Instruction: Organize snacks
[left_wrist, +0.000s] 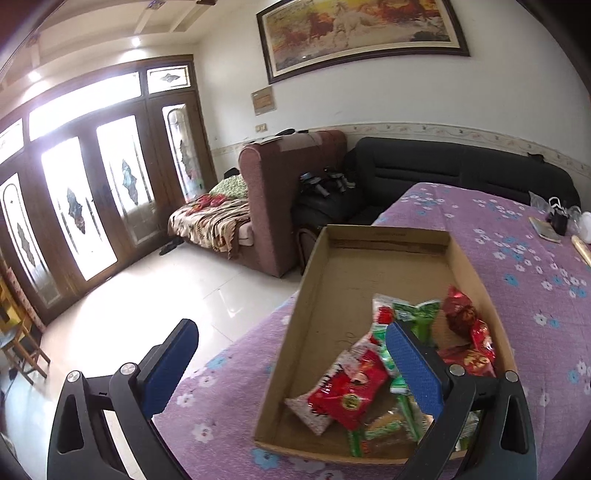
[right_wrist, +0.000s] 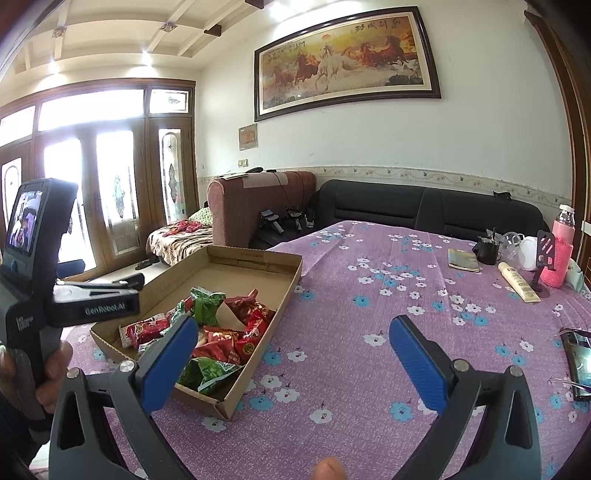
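A shallow cardboard box lies on the purple flowered tablecloth. Red and green snack packets are heaped in its near end; the far end is bare. My left gripper is open and empty, over the box's near left wall, its right finger above the packets. It also shows in the right wrist view at the left. My right gripper is open and empty above bare cloth, just right of the box.
At the table's far right stand a pink bottle, a black cup, a small book, a cream tube and a phone stand. A phone lies at the right edge. Sofas stand behind the table.
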